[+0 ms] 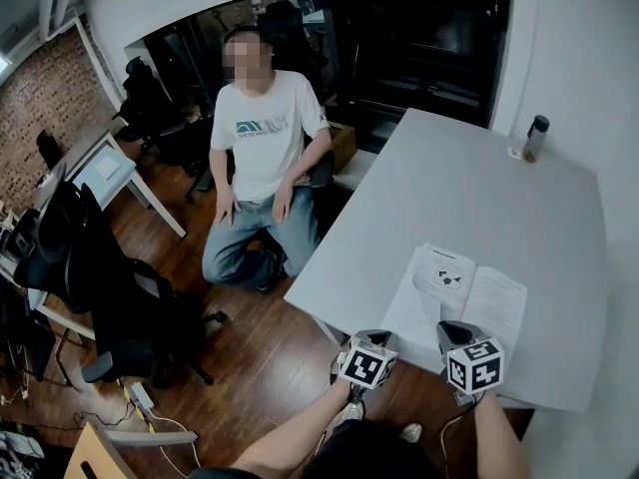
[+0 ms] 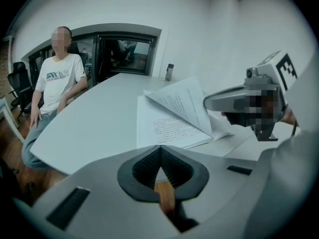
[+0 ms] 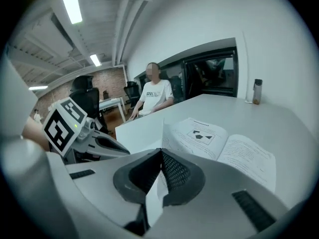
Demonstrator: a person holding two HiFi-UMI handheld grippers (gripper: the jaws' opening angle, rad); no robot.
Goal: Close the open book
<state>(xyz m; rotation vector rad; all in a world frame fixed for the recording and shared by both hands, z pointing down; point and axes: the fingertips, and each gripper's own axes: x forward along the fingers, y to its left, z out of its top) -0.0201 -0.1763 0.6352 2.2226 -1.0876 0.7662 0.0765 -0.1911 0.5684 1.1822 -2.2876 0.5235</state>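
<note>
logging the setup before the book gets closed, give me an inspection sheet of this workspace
surface: white table, book near its near edge
job's things: book lying open, one page lifted
clutter: bottle at the far corner
grippers: left gripper shut, empty; right gripper shut on the page
cables: cords on the wooden floor, off the table
surroundings: seated person, black office chairs
</note>
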